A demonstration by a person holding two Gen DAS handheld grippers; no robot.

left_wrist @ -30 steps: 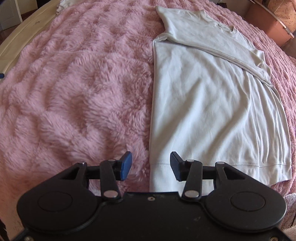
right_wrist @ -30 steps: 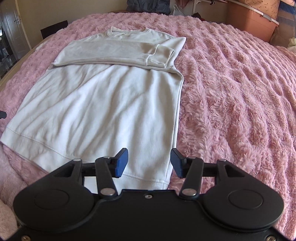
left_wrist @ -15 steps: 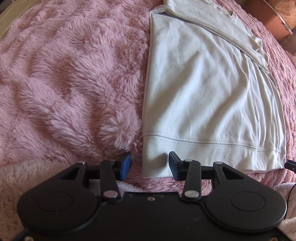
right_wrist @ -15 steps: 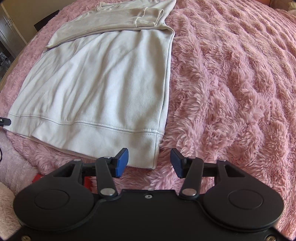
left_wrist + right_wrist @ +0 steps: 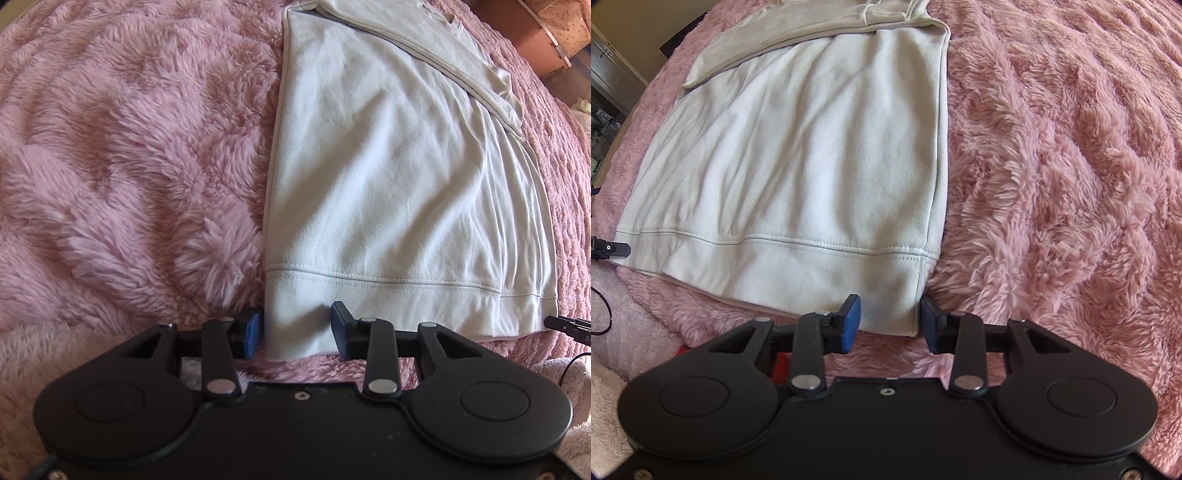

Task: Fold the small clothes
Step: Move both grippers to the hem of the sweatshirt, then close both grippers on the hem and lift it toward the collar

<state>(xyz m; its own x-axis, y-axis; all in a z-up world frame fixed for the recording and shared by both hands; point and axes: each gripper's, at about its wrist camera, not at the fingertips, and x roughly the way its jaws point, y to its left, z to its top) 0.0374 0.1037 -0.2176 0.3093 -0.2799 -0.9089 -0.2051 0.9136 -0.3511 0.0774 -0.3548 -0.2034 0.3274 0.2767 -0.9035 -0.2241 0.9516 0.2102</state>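
A white sweatshirt [image 5: 388, 177] lies flat on a fluffy pink blanket [image 5: 129, 166], its sleeves folded across the chest at the far end. My left gripper [image 5: 295, 332] is down at the hem's left corner. Its jaws are closing with the corner between the blue pads, and a wide gap still shows. In the right wrist view the sweatshirt [image 5: 812, 166] fills the left half. My right gripper [image 5: 890, 325] straddles the hem's right corner, jaws closing, cloth between them but not pinched.
A brown storage box [image 5: 535, 44] stands beyond the bed at top right. A dark cabinet [image 5: 609, 74] is off the bed's left side. A thin black cable [image 5: 602, 314] and pale fluffy fabric [image 5: 605, 406] lie near the front edge.
Both grippers have come down and tilted toward the hem. Their jaws have narrowed around the two bottom corners, which now sit between the pads.
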